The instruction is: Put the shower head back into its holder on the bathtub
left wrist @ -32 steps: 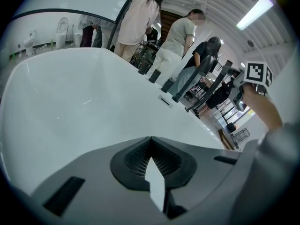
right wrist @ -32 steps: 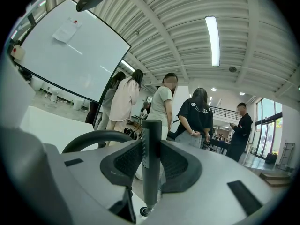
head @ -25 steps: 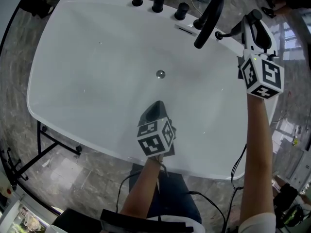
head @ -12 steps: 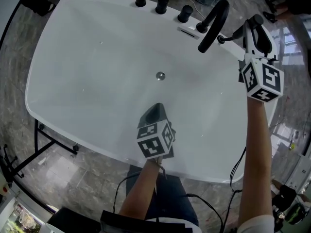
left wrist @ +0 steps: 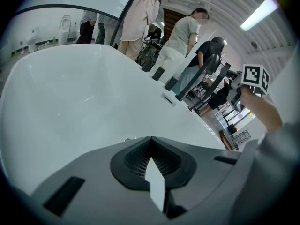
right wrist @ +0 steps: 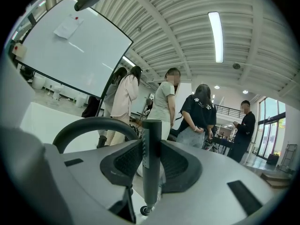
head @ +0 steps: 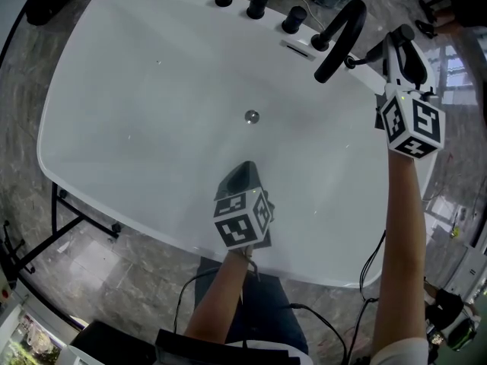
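Note:
The shower head (right wrist: 151, 163) is a slim black rod standing upright between the pads of my right gripper (right wrist: 152, 159), which is shut on it. In the head view that gripper (head: 394, 41) hovers over the far right rim of the white bathtub (head: 144, 135), just right of the curved black spout (head: 340, 38); only a short black piece of the shower head (head: 367, 55) shows there. I cannot make out the holder. My left gripper (head: 243, 169) is shut and empty over the tub's near side, its jaws meeting in the left gripper view (left wrist: 151, 146).
Three black knobs (head: 257, 4) line the far rim, with an overflow slot (head: 298, 48) below them and the drain (head: 251, 116) in the basin. Several people (right wrist: 164, 111) stand beyond the tub. Marble floor and a black frame (head: 68, 226) surround it.

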`<control>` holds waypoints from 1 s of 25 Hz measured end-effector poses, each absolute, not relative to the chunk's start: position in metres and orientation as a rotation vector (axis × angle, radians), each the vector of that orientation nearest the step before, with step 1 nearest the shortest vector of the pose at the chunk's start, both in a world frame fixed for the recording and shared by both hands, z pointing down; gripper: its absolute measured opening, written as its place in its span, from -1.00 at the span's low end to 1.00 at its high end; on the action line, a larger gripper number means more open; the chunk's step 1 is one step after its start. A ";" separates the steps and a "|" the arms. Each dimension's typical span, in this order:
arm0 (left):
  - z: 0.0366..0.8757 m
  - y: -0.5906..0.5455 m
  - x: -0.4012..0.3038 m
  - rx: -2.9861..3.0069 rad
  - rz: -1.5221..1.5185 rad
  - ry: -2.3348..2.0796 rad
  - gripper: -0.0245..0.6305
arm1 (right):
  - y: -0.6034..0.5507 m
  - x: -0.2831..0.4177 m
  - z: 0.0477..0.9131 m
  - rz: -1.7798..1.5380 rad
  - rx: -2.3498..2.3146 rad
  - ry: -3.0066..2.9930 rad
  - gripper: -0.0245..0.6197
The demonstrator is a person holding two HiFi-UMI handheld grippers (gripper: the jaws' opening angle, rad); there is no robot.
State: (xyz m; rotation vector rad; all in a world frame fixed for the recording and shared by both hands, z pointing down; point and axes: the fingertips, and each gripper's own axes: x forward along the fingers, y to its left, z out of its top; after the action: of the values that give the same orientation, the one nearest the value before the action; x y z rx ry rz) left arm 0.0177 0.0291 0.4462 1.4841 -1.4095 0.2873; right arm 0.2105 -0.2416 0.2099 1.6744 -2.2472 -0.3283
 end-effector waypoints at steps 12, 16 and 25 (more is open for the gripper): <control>0.453 0.032 0.023 1.470 0.289 -1.398 -0.92 | -0.249 0.212 0.219 -0.313 1.668 -2.239 -0.54; 0.455 0.035 0.022 1.460 0.294 -1.395 -0.92 | -0.252 0.215 0.223 -0.302 1.674 -2.232 -0.54; 0.457 0.033 0.020 1.459 0.299 -1.394 -0.92 | -0.256 0.214 0.230 -0.296 1.657 -2.222 -0.54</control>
State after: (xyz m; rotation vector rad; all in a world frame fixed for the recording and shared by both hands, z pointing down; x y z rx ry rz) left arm 0.0201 0.0331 0.4569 1.4594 -1.3942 0.2993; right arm 0.2142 -0.2560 0.2297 1.6568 -2.2216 -0.2958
